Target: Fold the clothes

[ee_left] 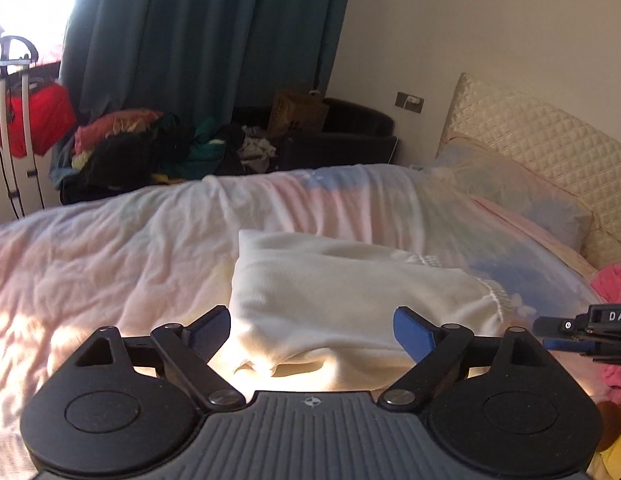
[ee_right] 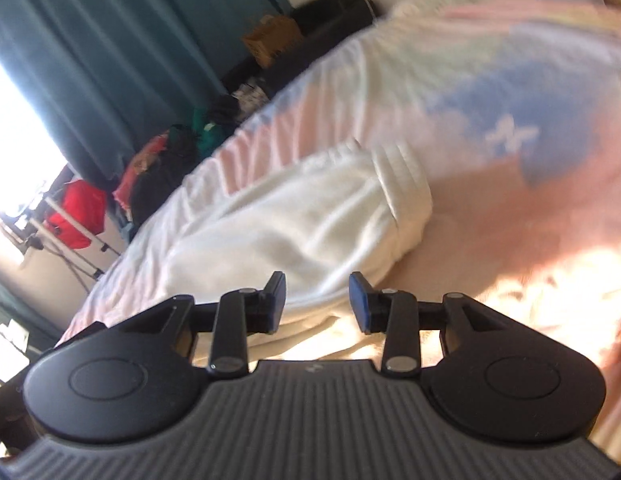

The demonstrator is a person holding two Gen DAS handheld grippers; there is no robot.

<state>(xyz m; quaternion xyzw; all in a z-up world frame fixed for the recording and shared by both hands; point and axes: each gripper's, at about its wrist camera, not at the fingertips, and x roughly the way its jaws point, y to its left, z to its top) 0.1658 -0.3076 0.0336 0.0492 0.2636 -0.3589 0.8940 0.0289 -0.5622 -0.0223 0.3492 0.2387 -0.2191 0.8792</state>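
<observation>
A cream white garment (ee_left: 342,292) lies folded in a thick bundle on the pastel bed cover (ee_left: 110,264). My left gripper (ee_left: 312,334) hovers at the bundle's near edge, open wide, its blue pads on either side of the cloth's width with nothing pinched. In the left wrist view the right gripper's tip (ee_left: 578,330) pokes in from the right edge. The right wrist view is tilted and blurred: the same white garment (ee_right: 294,224) with its ribbed cuff (ee_right: 406,176) lies just ahead of my right gripper (ee_right: 317,300), which is open and holds nothing.
A pillow (ee_left: 510,192) and quilted headboard (ee_left: 542,140) stand at the right. Pink clothing (ee_left: 614,280) lies at the bed's right edge. Beyond the bed are a heap of clothes (ee_left: 142,148), a dark armchair (ee_left: 350,132), teal curtains (ee_left: 206,40) and a stand with a red bag (ee_left: 38,120).
</observation>
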